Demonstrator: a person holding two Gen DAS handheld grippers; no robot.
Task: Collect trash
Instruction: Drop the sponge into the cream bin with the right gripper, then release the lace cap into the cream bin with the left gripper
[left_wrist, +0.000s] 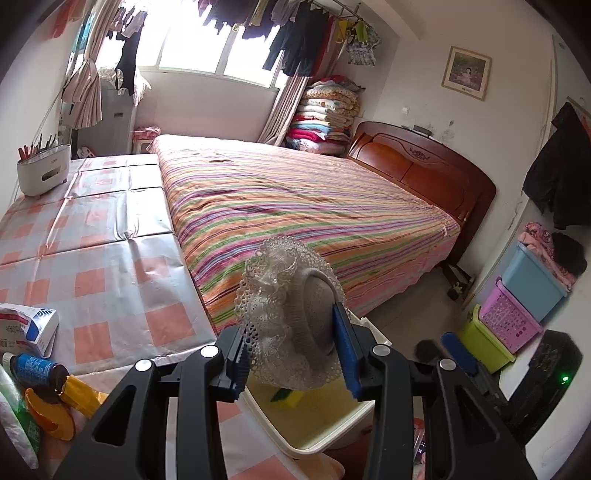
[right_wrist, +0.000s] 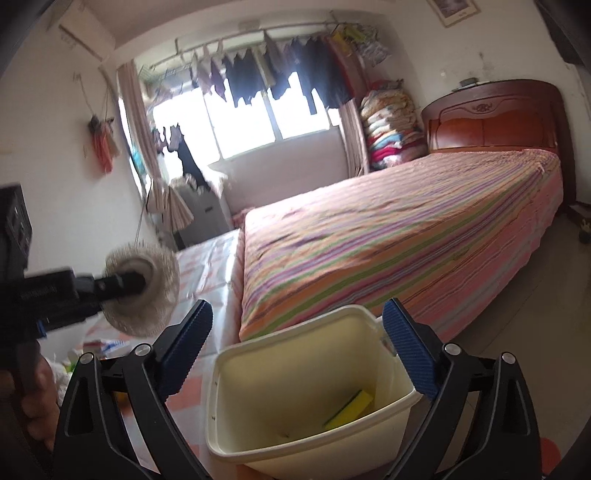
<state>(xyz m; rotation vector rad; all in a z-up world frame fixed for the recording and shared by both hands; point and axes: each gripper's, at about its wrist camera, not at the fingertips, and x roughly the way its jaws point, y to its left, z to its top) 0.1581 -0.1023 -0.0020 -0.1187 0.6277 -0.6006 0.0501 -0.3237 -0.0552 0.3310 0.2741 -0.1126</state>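
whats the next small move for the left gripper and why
Probably open the left gripper to drop the lace-trimmed hat. It is pinched between the pads directly above the cream bin, which already holds a yellow sponge; the right gripper is open and empty.

A: What sort of place?

B: Home bedroom, def. Big bed (left_wrist: 295, 206) w/ striped sheet, carved wooden headboard (left_wrist: 424, 166).

A: Lived-in?

B: Very. Laundry on a rail (left_wrist: 280, 22) across the window (left_wrist: 221, 48), folded quilts (left_wrist: 328, 114) stacked in the corner, framed picture (left_wrist: 467, 72) on the wall, plastic storage baskets (left_wrist: 513, 317) on the floor.
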